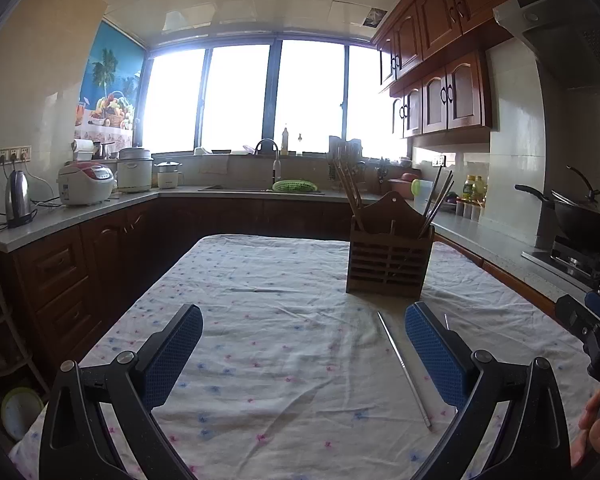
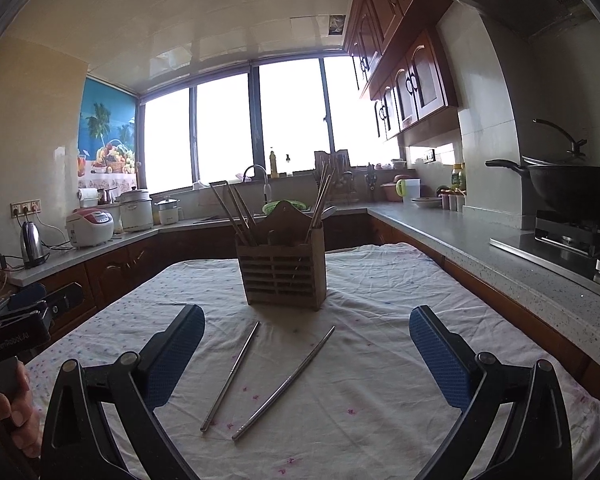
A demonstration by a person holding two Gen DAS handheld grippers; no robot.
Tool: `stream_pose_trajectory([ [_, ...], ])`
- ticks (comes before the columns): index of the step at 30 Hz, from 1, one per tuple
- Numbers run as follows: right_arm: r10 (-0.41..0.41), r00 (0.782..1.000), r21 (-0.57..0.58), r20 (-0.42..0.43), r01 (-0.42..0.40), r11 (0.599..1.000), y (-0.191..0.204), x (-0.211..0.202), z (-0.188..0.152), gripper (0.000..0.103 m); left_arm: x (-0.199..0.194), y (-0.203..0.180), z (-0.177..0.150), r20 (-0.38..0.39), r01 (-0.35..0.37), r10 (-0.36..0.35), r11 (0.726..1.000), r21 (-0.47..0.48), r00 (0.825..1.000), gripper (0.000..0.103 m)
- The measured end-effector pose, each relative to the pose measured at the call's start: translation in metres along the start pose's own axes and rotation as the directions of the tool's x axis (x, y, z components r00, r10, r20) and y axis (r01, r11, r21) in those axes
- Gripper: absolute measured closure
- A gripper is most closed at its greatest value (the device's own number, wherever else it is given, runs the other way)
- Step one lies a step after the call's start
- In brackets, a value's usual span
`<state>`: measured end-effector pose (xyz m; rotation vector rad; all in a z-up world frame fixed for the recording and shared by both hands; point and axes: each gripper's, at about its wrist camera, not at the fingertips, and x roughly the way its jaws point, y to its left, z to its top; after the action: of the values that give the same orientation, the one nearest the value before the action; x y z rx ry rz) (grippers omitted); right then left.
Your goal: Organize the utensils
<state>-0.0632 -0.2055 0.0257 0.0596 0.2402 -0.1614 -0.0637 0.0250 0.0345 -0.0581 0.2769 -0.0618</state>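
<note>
— Closest to the lens on the right wrist view, what do you see?

— Blue-padded fingers (image 2: 180, 356) of the right gripper (image 2: 307, 354), spread wide and holding nothing. Between them, on the flowered tablecloth (image 2: 380, 400), lie two metal chopsticks. Going left to right: the left chopstick (image 2: 231, 376) runs nearly straight away from the camera, and the right chopstick (image 2: 285, 383) slants toward the upper right. Their near ends sit close together, their far ends well apart; they don't touch.

— And beyond them?

— A wooden utensil holder (image 2: 282, 276) stands upright on the cloth, just past the far tips. Wooden chopsticks (image 2: 236, 212) lean out of its left compartment, more sticks and what looks like a spoon out of its right.

— The other gripper?

— From the left wrist view, the left gripper (image 1: 304, 356) is also released, jaws wide, nothing between them, hovering over bare cloth. Left to right there: open cloth, then one metal chopstick beside the right finger's inner face, and only the tip of the second peeking out behind that finger. The holder stands farther back, right of centre.

— Anything at the edges?

— A kettle (image 1: 18, 199) on the left counter, a wok (image 2: 576, 186) on the stove at right.
</note>
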Motion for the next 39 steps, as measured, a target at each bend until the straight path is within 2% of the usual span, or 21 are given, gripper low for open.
stream_pose_trajectory([
  [18,0.021,0.999,-0.004,0.038,-0.021,1.0,0.0,-0.011,-0.003,0.0,-0.006,-0.001,-0.009,0.021,-0.036,0.036,0.999,0.016,0.999,0.001],
  [39,0.031,0.999,-0.015,0.022,-0.031,0.999,0.002,-0.013,-0.009,0.0,-0.008,0.003,-0.013,0.007,-0.042,0.042,0.999,0.013,0.999,0.001],
])
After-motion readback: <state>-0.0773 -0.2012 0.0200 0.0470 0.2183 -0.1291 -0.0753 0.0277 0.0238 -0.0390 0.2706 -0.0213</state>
